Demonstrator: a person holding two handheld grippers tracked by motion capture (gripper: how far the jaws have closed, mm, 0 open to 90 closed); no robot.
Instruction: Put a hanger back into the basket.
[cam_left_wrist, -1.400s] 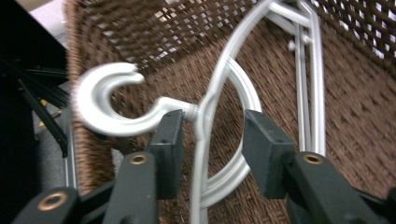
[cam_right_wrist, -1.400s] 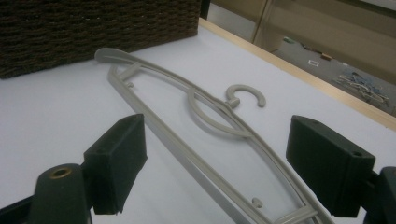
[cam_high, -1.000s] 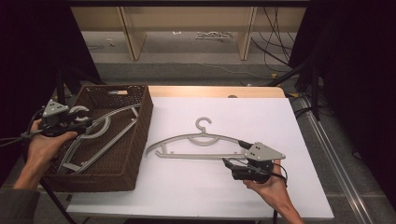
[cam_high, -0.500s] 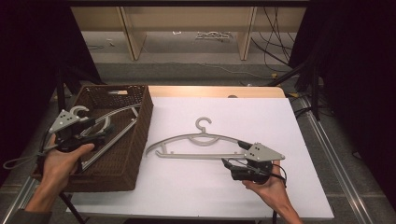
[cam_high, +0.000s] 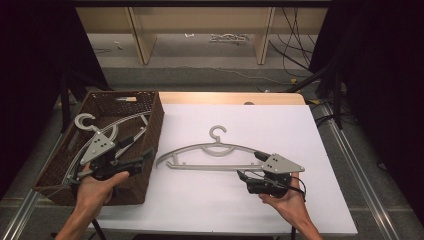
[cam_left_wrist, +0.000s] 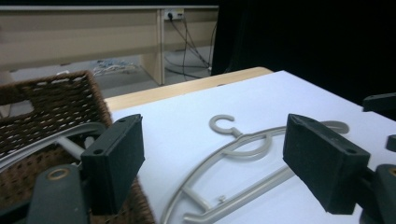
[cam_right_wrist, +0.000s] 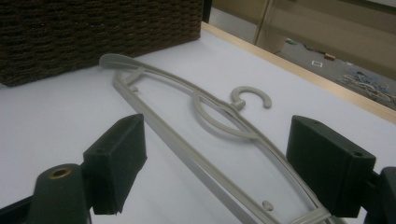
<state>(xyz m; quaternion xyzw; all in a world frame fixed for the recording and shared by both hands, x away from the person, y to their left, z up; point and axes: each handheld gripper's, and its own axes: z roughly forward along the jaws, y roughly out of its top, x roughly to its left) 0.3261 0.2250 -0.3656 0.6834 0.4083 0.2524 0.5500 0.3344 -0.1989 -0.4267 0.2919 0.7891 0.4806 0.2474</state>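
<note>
A grey hanger (cam_high: 215, 152) is laid flat on the white table (cam_high: 300, 125), its hook pointing to 12 o'clock, just beside the wicker basket (cam_high: 152, 120) at 9 o'clock. More hangers (cam_high: 92, 127) are seen inside that basket. The left gripper (cam_high: 142, 159) is held over the basket's near right wall, aimed towards 3 o'clock at the hanger's left tip; its jaws have just been opening and are spread wide, with nothing between them. The right gripper (cam_high: 242, 176) is rested at the hanger's right end, at 5 o'clock, its jaws also wide, the arm lying between them unpressed. A risk is judged here: the light hanger could be pushed along the smooth table if one jaw is brought against it first, or the basket wall could be snagged.
</note>
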